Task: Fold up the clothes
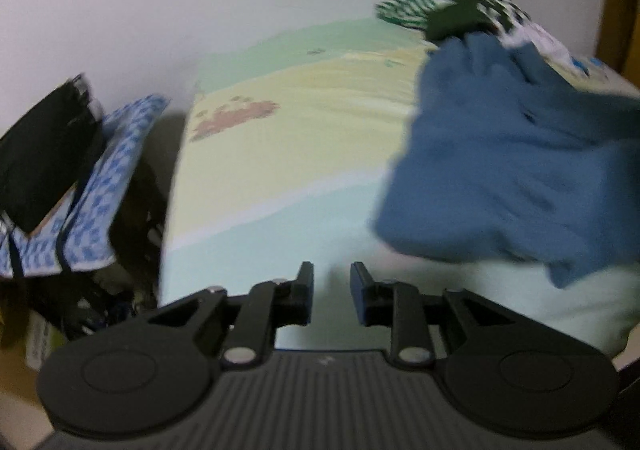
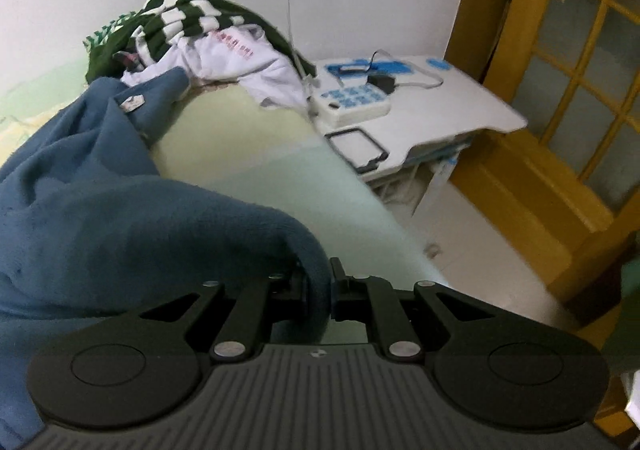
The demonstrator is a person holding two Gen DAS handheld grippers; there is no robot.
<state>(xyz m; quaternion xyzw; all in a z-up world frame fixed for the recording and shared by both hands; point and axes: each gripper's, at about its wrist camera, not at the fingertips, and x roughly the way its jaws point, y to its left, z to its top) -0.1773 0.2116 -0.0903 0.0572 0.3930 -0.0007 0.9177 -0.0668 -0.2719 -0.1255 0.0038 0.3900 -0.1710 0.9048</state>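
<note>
A blue fleece garment hangs bunched over the pale bed sheet. My right gripper is shut on a thick fold of it at its near edge. In the left wrist view the same blue garment is lifted and blurred at the right. My left gripper stands open above the sheet, with nothing between its fingers, left of the garment. A pile of green-and-white striped and white clothes lies at the far end of the bed, and the same pile shows at the upper right.
A white side table with a blue-keyed device, a charger and a cable stands right of the bed. A yellow wooden door frame lies beyond it. A blue-and-white patterned bag and a black item sit left of the bed.
</note>
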